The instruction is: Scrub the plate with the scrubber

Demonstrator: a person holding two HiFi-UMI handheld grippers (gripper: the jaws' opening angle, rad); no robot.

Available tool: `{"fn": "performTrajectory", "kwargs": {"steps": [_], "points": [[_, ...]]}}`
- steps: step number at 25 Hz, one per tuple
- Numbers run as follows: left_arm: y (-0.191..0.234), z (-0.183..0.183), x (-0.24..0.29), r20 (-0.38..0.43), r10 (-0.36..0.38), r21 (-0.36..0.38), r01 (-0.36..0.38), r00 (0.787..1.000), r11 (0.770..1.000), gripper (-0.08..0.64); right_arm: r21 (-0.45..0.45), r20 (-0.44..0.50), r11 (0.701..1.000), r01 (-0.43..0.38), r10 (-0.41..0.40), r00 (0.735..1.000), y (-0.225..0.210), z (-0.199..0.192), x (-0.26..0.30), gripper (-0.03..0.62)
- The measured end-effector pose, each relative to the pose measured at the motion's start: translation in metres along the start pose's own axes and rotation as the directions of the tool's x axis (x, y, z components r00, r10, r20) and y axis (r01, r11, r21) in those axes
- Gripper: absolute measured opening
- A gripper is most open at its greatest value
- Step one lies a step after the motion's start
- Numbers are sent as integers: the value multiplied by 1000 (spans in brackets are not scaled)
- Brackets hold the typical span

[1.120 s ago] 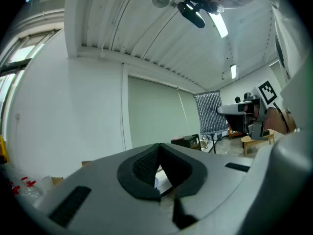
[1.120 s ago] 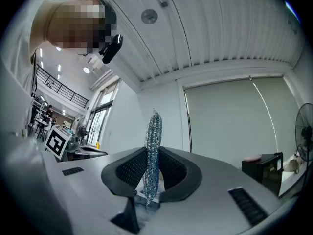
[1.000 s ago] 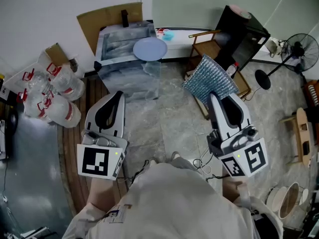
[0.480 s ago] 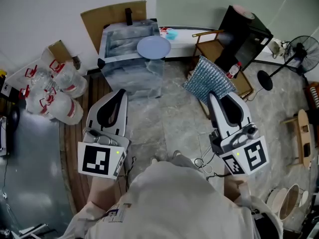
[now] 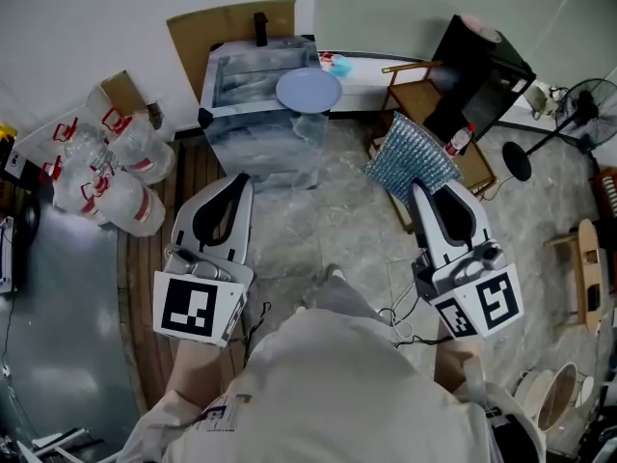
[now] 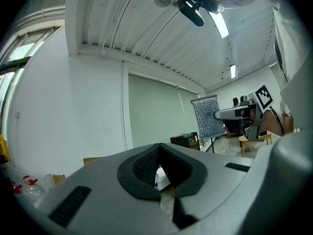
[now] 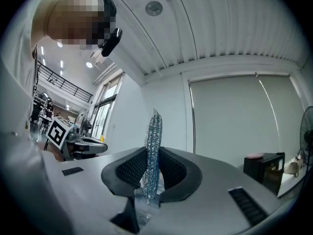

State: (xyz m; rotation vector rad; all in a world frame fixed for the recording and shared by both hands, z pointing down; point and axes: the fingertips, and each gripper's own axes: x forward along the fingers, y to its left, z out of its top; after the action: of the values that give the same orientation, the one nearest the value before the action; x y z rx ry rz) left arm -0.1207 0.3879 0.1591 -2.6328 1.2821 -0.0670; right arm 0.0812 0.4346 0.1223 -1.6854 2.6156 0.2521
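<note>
bottles (image 5: 114, 174): left floor | cardboard (image 5: 224, 27): against wall | chair (image 5: 415, 99): beside black cabinet (image 5: 479, 70) | fan (image 5: 594, 104): far right

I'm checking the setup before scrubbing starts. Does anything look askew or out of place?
One thing: the plate lies at a corner of the clear bin, apparently overhanging its edge, so it might tip under pressure. The scrubber is clamped edge-on in the right gripper.
</note>
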Motion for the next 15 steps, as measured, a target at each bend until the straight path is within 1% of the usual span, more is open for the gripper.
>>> {"fn": "performTrajectory", "kwargs": {"steps": [7,10,15], "points": [[7,-16,10,-11,-4,21,4,1000,1000,17,20,20,1000,0,0,1000,-5,-15,14,97],[8,-23,19,-7,0,25,0,1000,1000,17,15,24,1000,0,0,1000,-13,-22,19,97],[11,-45,40,-50,-2,1,2,999,1000,17,44,14,999,-12,11,1000,-26,-38,35,97]]}}
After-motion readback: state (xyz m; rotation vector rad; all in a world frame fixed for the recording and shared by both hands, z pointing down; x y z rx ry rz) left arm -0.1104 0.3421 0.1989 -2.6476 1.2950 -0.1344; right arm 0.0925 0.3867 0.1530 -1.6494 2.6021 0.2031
